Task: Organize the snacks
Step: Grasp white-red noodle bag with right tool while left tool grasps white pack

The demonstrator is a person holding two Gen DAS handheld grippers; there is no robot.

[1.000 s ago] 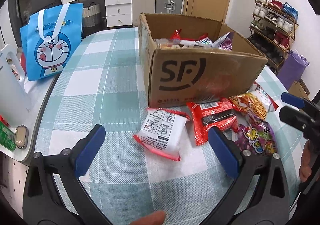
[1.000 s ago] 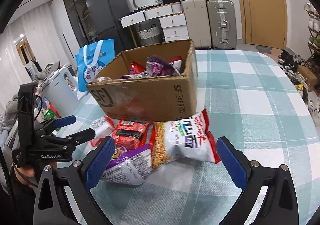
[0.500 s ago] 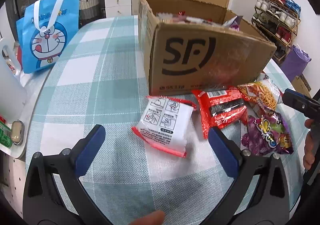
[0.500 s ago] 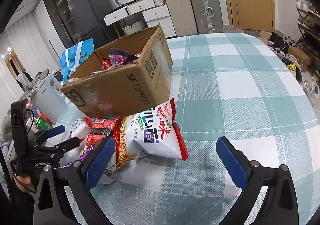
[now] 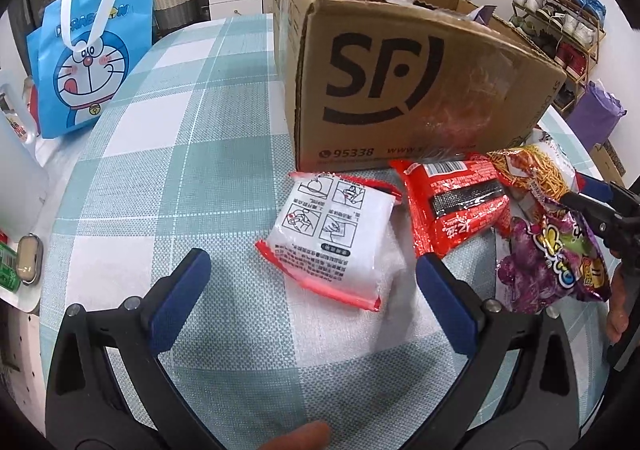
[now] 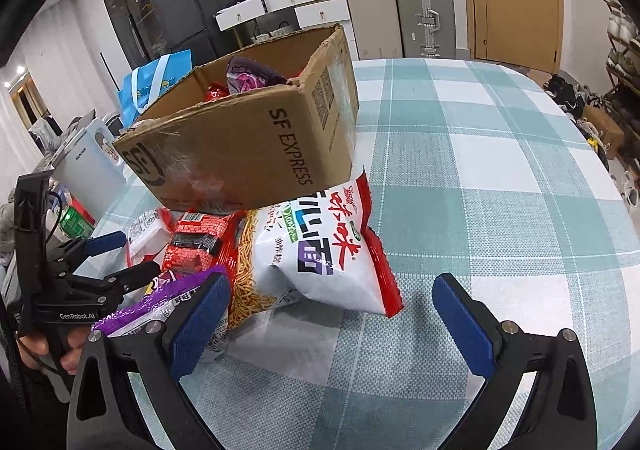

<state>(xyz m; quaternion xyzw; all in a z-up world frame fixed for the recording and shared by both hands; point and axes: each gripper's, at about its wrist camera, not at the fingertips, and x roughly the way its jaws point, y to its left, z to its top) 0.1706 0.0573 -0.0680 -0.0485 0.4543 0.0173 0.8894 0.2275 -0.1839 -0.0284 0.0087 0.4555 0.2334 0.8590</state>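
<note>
An open SF cardboard box (image 5: 400,78) with snacks inside stands on the checked table. Before it lie a white noodle packet (image 5: 332,246), a red packet (image 5: 452,202), a fried-noodle bag (image 5: 536,170) and a purple bag (image 5: 552,250). My left gripper (image 5: 312,290) is open, its fingers on either side of the white packet's near end, holding nothing. My right gripper (image 6: 332,314) is open and empty just in front of the big white-and-red bag (image 6: 320,250), with the purple bag (image 6: 160,302) by its left finger. The left gripper (image 6: 120,258) shows at the left edge.
A blue cartoon tote bag (image 5: 88,62) stands off the table's left side, near a white appliance (image 6: 92,166). Drawers and suitcases (image 6: 424,14) line the back wall, with a shoe rack (image 5: 560,22) at right. The checked cloth (image 6: 500,170) stretches right of the box.
Both grippers have moved lower and closer to the snacks. The left one closed in on the white packet; the right one swung round toward the big white-and-red bag. Both stayed open.
</note>
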